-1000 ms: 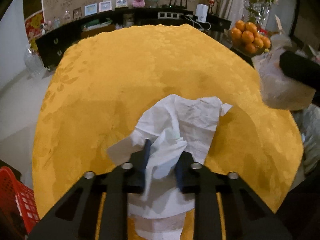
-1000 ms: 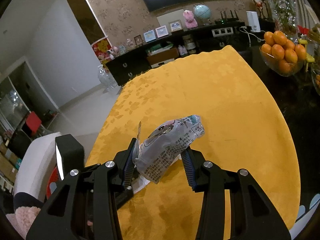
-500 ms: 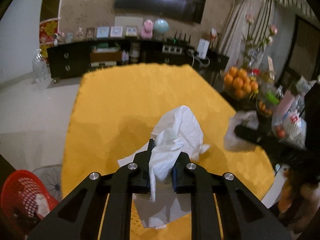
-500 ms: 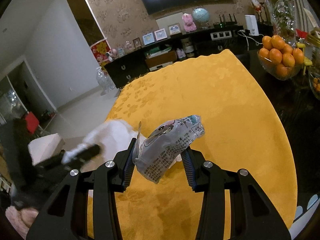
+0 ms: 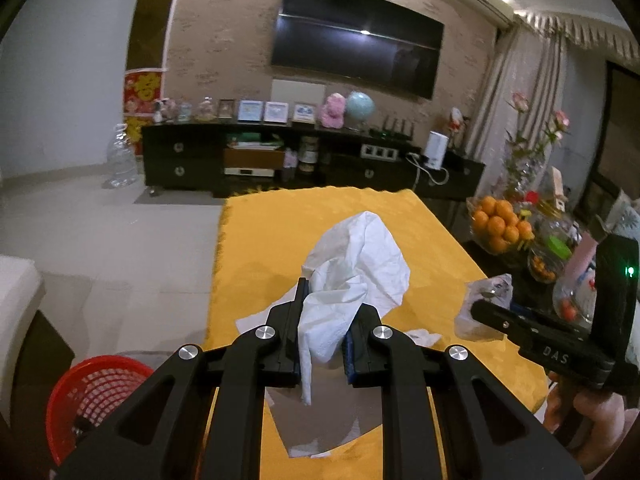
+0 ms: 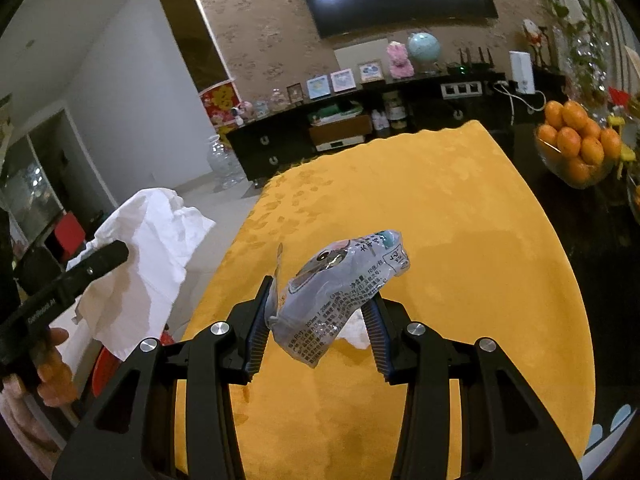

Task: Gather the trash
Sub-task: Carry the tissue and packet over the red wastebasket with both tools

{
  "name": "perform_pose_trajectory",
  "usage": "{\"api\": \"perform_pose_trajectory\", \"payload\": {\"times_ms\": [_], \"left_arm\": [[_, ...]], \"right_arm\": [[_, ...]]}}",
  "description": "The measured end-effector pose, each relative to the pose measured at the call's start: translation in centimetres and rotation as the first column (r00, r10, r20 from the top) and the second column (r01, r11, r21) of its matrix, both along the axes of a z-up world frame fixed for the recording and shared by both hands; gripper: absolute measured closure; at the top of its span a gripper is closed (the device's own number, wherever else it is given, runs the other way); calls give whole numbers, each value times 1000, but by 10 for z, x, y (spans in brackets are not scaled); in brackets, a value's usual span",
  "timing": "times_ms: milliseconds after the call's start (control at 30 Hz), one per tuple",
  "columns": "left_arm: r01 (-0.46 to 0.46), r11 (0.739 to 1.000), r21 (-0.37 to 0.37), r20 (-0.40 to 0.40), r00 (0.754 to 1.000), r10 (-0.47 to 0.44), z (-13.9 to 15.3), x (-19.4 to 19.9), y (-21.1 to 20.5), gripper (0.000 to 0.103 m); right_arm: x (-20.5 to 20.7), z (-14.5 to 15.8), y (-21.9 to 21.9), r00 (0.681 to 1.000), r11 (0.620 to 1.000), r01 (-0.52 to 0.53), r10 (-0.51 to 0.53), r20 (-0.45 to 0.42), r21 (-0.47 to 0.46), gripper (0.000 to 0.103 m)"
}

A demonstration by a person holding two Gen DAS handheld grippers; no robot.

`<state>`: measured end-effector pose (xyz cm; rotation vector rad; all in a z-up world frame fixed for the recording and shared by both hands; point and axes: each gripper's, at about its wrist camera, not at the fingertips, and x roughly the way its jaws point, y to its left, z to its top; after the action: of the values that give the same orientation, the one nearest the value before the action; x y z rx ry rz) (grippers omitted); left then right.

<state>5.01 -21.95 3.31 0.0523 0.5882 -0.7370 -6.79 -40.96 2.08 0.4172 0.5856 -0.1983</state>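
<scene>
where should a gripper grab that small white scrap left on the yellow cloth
Pinch the small white scrap at its raised, crumpled middle, coming down from above. It lies low and loose on the yellow cloth, so a sideways approach would likely just push it. Both grippers are full: the left gripper holds the tissue, the right gripper the wrapper.

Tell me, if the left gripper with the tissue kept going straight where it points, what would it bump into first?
Probably the yellow tablecloth. The left gripper, shut on the tissue, tilts down toward the bare cloth, with nothing else in its way. Depth is hard to judge, so the exact spot is uncertain.
</scene>
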Motion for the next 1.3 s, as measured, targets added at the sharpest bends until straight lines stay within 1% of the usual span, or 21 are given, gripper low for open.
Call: {"api": "perform_pose_trajectory", "payload": {"times_ms": [133, 367, 633, 800, 1000, 1100, 1300], "left_arm": [[-30, 1000, -6, -1, 1000, 30, 1, 2, 15, 89], [-104, 995, 0, -2, 995, 104, 2, 3, 50, 89], [-224, 974, 24, -1, 974, 224, -1, 7, 101, 89], [-288, 957, 41, -4, 958, 288, -6, 8, 130, 89], [-342, 938, 57, -13, 939, 343, -13, 12, 156, 89], [-372, 926, 63, -33, 927, 374, -19, 17, 171, 89], [-418, 905, 81, -99, 900, 424, -35, 31, 192, 89]], "right_arm": [[7, 3, 9, 1000, 1000, -23, 23, 1, -9, 61], [23, 5, 39, 995, 994, -104, 104, -8, -44, 61], [44, 11, 82, 978, 973, -211, 210, -21, -89, 61], [58, 13, 112, 961, 954, -275, 274, -31, -115, 61], [77, 12, 154, 930, 920, -369, 365, -53, -136, 61], [87, 8, 172, 912, 902, -410, 405, -69, -137, 61], [109, -2, 202, 875, 870, -482, 472, -106, -103, 61]]}}
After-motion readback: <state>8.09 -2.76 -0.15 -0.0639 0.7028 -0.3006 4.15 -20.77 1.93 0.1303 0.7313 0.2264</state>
